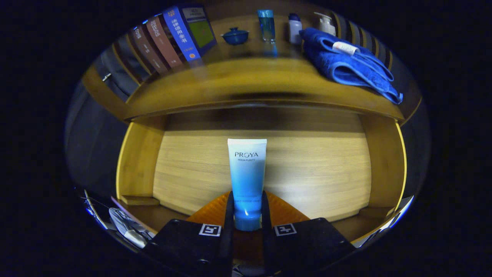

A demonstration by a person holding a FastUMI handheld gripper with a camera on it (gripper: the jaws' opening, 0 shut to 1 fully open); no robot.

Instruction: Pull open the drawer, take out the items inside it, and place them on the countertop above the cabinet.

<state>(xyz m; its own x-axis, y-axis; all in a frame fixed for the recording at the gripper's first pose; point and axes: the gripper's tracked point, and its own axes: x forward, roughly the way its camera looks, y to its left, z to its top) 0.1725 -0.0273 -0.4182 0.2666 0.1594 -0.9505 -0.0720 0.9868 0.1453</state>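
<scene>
Evidently your jaws were clamped on the tube (247,175) near its cap, holding it upright over the open drawer (261,169), presumably for lifting to the table (246,82) beyond them.

A wooden countertop (246,82) above the open drawer (261,169) carries leaning books (169,38), a blue lidded bowl (235,36), a blue bottle (266,25), a white bottle (295,27), a pump dispenser (326,23) and a blue towel (348,61).
</scene>
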